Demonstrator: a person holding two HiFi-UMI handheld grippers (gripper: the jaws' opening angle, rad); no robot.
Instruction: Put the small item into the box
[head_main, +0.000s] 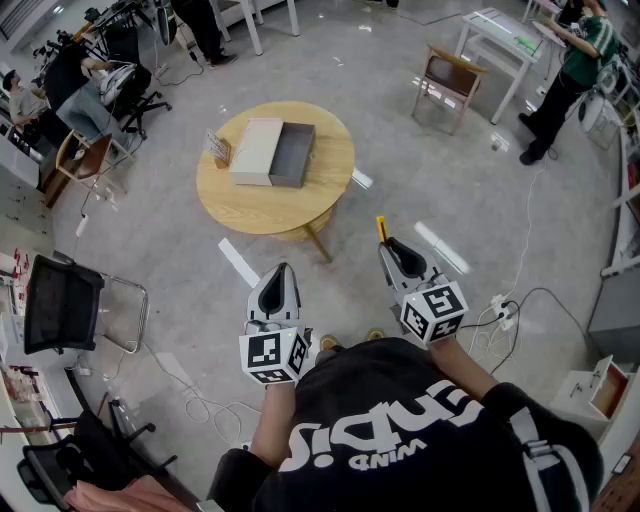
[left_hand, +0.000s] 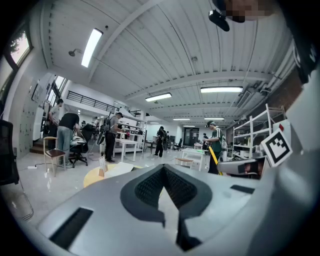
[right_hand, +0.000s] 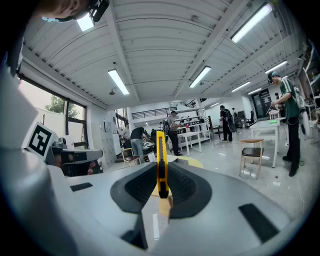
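Observation:
An open box with a grey inside and a beige lid lies on the round wooden table, well ahead of both grippers. My right gripper is held above the floor, short of the table. It is shut on a yellow utility knife that sticks out past the jaw tips. The knife stands upright between the dark pads. My left gripper hovers beside it to the left, shut with nothing between its pads.
A small card stand sits on the table's left side. White tape strips and cables lie on the floor. A wooden chair and a white table stand far right, a black chair left, and people work around the room.

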